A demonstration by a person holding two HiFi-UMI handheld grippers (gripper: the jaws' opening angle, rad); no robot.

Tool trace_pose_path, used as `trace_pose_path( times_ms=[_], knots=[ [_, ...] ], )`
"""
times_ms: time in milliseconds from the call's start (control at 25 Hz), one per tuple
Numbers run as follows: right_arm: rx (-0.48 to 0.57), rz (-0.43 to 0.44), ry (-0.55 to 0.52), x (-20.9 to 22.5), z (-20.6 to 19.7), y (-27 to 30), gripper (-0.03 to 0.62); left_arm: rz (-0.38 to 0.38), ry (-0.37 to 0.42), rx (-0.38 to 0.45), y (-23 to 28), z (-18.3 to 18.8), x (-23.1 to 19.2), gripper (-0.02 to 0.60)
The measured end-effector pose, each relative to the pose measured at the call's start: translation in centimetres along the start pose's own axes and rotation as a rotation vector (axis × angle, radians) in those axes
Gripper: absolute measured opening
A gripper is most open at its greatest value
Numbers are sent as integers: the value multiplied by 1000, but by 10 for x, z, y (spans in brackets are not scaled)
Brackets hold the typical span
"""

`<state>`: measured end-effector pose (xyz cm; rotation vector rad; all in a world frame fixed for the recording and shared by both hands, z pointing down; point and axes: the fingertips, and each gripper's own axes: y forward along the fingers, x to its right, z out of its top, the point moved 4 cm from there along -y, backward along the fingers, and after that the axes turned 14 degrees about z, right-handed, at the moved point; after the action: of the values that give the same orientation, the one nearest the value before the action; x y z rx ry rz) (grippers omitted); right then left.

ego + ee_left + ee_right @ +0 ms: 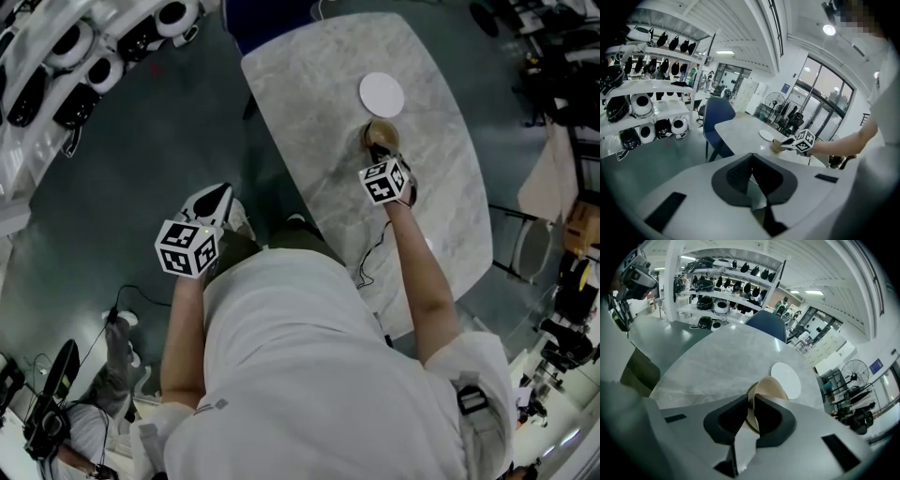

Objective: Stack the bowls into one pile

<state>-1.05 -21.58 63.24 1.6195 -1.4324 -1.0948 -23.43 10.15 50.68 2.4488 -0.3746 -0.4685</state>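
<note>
A tan bowl (382, 134) sits tilted on the grey marble table (319, 112), and my right gripper (380, 150) is shut on its near rim. In the right gripper view the rim of the tan bowl (771, 387) stands between the dark pads of the right gripper (752, 408); a second tan rim seems to lie under it. Just beyond lies a flat white dish (382, 94), also seen as the white dish (786, 379). My left gripper (217, 199) hangs off the table's near left side, above the floor. Its jaws meet with nothing between them in the left gripper view (752, 171).
A blue chair (717, 117) stands at the table's far end. Shelves of helmets (94, 56) line the left side. A white chair (534, 244) and clutter stand to the right of the table. The person's body fills the lower head view.
</note>
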Motion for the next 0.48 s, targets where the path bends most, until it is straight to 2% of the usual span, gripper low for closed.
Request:
trace_pose_path(
  times_ms=[480],
  knots=[
    [31,-2,-6,-1,0,-2,81,-2,1,-4,3,-5,6,2]
  ],
)
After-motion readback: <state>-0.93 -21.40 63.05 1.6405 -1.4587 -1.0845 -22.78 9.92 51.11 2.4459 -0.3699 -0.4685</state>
